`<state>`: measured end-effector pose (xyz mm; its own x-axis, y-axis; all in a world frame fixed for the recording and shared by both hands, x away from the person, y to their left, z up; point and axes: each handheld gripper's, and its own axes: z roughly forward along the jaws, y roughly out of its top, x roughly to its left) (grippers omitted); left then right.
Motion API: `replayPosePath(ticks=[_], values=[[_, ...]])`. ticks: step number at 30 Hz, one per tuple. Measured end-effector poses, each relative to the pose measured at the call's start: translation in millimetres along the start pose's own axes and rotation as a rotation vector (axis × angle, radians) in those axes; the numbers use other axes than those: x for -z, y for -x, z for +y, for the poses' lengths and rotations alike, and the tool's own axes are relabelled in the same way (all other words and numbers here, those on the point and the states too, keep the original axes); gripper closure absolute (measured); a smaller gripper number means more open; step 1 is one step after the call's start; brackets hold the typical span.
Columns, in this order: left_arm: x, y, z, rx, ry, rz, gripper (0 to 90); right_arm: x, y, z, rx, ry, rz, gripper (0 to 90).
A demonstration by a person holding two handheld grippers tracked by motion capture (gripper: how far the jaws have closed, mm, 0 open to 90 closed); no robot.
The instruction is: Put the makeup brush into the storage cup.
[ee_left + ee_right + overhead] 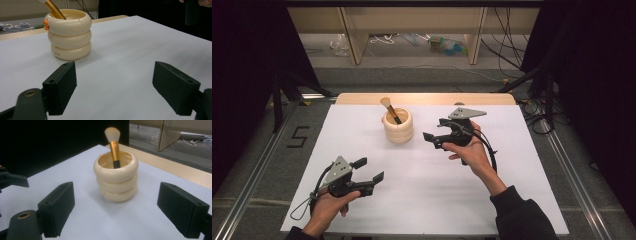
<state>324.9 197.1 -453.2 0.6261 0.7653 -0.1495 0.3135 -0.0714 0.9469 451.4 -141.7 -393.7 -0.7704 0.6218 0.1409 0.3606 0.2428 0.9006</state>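
Facing the cream holder (116,178) with its jaws spread as wide as they go, the right gripper (438,139) has nothing between its pads; in the right gripper view the two black pads stand well apart with bare white table (82,220) between them. The left gripper (369,172) is likewise wide open and empty, resting low near the front left of the table, aimed toward the holder from farther off.

That holder, shaped like three stacked rings, stands upright toward the back middle of the white surface, just to the left of the right gripper in the high view. A makeup brush (113,147) stands inside it, gold handle leaning against the rim, pale bristles up and clear above the top.

Judging from how things lie, the brush already sits in the holder and the right hand is close beside it with nothing held. If the brush is the next thing to take, the sound way is to come in above the rim, close on the gold handle below the bristles, and lift straight along its lean so the holder is not dragged or tipped. The holder looks light, so a sideways knock from an open jaw could shove it; the left gripper could steady its wall if needed.
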Motion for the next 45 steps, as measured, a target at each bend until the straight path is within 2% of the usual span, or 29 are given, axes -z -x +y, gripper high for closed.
replayPosePath(ticks=[4, 5, 6, 7, 18, 20, 22, 23, 27, 28, 41, 42, 43, 44, 45], values=[[0.2, -0.8, 0.1, -0.005, -0.006, 0.001, 19.4, 7.2, -0.6, -3.7, -0.006, 0.016, 0.007, 15.5], [0.0, -0.8, 0.0, -0.004, -0.006, 0.002, 19.4, 9.6, -0.7, -4.1, -0.001, 0.012, -0.007, 15.5], [2.0, -3.5, 0.5, -0.041, -0.038, 0.001, 19.4, 10.0, -0.8, -5.2, -0.002, 0.021, -0.004, 15.5], [1.9, -2.8, 0.3, -0.031, -0.037, 0.003, 19.4, 11.1, -1.0, -6.0, -0.005, 0.025, -0.006, 15.6], [2.3, -3.6, 1.1, -0.046, -0.035, 0.001, 19.3, 19.9, -5.7, -15.3, 0.010, -0.005, -0.002, 15.6], [1.3, -2.3, 1.0, -0.029, -0.035, 0.002, 19.3, 21.0, -6.9, -17.0, 0.006, -0.002, 0.004, 15.6], [0.0, -2.6, 1.4, -0.051, -0.035, -0.008, 19.3, 23.1, -7.5, -17.9, 0.008, -0.008, 0.002, 15.6], [-0.2, -1.9, 1.3, -0.049, -0.037, -0.005, 19.3, 24.7, -8.0, -18.0, 0.010, -0.014, -0.004, 15.6], [-0.4, -1.9, 1.4, -0.047, -0.036, -0.004, 19.3, 30.7, -8.8, -19.2, 0.015, -0.012, -0.015, 15.7], [-0.5, -1.3, 1.1, -0.031, -0.035, -0.002, 19.3, 31.9, -8.6, -20.0, 0.016, -0.013, -0.015, 15.7], [1.9, -2.3, 0.7, -0.051, -0.038, 0.001, 19.3, 44.7, -11.3, -30.8, 0.019, 0.007, -0.023, 15.7], [2.1, -2.1, 0.5, -0.045, -0.037, 0.002, 19.3, 44.3, -11.6, -31.9, 0.020, 0.017, -0.015, 15.7], [2.4, -1.4, 0.1, -0.032, -0.037, 0.009, 19.3, 46.1, -12.2, -32.5, 0.023, -0.002, -0.021, 15.7], [2.7, -2.5, 0.5, -0.050, -0.038, 0.004, 19.3, 46.2, -12.5, -33.8, 0.025, -0.002, -0.018, 15.7], [2.9, -2.4, 0.4, -0.049, -0.039, 0.006, 19.3, 46.3, -13.2, -35.4, 0.022, 0.002, -0.017, 15.7]])
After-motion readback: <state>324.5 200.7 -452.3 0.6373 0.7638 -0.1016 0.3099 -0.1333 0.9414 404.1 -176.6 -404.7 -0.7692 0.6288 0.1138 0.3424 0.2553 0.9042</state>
